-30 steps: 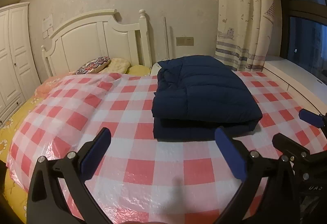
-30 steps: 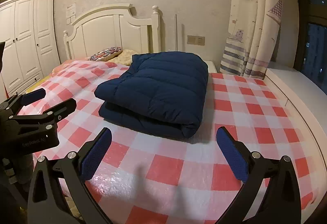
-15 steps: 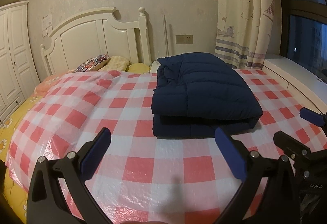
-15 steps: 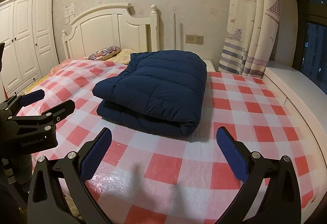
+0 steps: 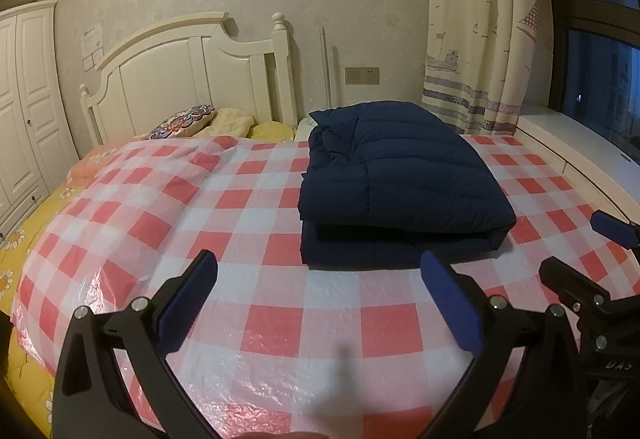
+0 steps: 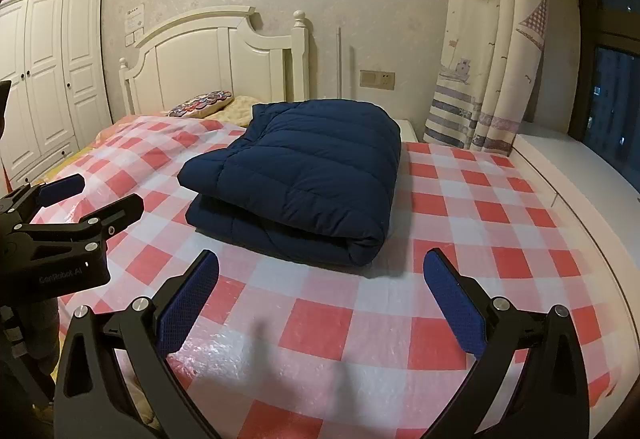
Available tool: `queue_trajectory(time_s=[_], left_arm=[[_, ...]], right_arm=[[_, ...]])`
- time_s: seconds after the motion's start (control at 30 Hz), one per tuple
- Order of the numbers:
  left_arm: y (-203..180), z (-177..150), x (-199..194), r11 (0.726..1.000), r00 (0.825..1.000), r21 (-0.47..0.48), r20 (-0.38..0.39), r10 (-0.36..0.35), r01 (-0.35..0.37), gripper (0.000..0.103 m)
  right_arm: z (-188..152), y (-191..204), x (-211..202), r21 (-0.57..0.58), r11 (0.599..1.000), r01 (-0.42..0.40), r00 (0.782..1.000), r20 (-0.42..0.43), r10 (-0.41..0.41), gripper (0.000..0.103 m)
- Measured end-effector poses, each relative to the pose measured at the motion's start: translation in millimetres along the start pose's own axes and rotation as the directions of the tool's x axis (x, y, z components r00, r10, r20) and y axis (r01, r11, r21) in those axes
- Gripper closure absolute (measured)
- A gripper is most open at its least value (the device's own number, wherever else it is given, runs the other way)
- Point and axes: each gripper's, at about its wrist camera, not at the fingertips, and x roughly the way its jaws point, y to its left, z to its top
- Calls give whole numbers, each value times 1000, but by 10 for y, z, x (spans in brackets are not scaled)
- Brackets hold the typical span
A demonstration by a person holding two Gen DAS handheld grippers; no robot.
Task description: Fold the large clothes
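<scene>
Both grippers backed slightly off since earlier frame; jacket lies folded on bed. Left gripper, right gripper spread wide, empty. Fold looks finished.

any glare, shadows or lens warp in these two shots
Left wrist view: warm dim light, glare patches on the plastic checkered cover, a faint shadow below the open left tool, edges bowed by the fisheye. Right wrist view: two soft shadows under the open right tool, curtain bent, folded navy jacket sharp.
</scene>
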Motion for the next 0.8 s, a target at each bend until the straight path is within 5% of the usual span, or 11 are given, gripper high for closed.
queue_trajectory(time_s=[0.8], left_arm=[[-37, -9, -71, 1000, 1000, -8, 22, 8, -8, 2]], right_arm=[[2, 7, -18, -5, 1000, 0, 1000, 8, 0, 4]])
